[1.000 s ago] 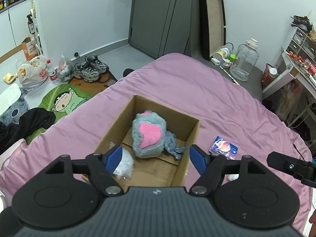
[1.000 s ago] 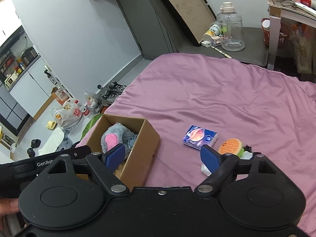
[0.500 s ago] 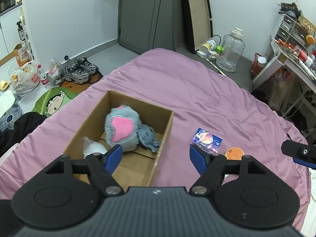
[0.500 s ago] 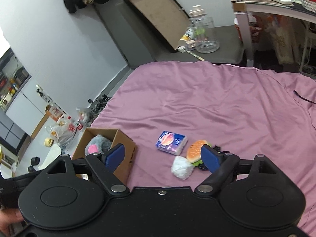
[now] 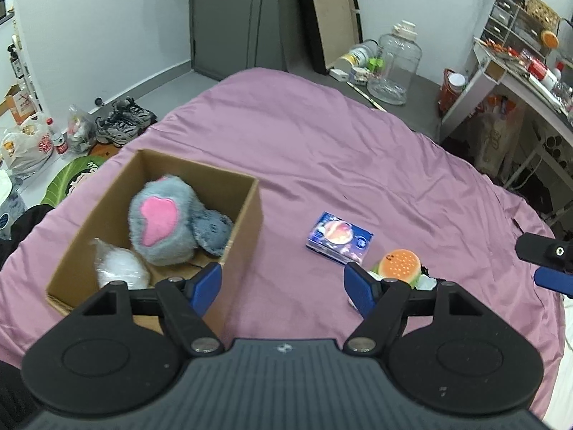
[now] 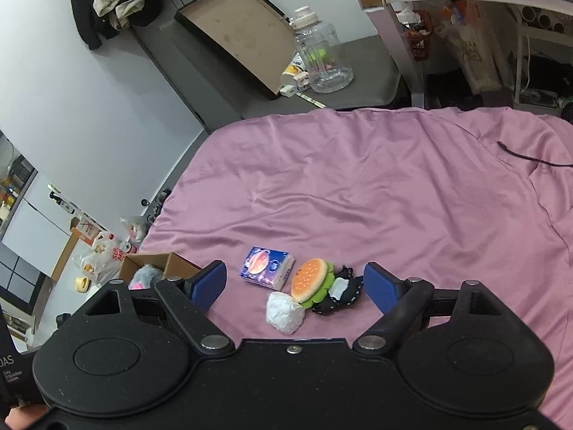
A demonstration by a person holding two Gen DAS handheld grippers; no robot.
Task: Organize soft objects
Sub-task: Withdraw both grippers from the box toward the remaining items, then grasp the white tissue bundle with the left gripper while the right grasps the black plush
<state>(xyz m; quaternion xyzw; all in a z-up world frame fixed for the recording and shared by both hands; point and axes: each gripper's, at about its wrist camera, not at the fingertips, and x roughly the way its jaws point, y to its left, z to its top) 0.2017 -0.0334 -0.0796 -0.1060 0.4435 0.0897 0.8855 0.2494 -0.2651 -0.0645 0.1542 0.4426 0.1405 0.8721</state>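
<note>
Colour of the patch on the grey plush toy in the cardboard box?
Pink, on the grey plush toy in the cardboard box; clearest in the left wrist view.

A pink bedsheet (image 5: pixel 322 136) covers the bed, wrinkled across its middle; a thin black cable (image 6: pixel 530 157) lies on it near the right edge. Beyond the bed a clear plastic jar (image 5: pixel 394 68) stands on the grey floor, just beside a large brown board (image 6: pixel 232 36) leaning on the wall; grey sneakers (image 5: pixel 121 123) and white plastic bags (image 5: pixel 25 147) sit on the floor at left; a cluttered desk (image 5: pixel 519 68) stands at right; a dark jacket (image 6: pixel 111 0) hangs on the wall.
</note>
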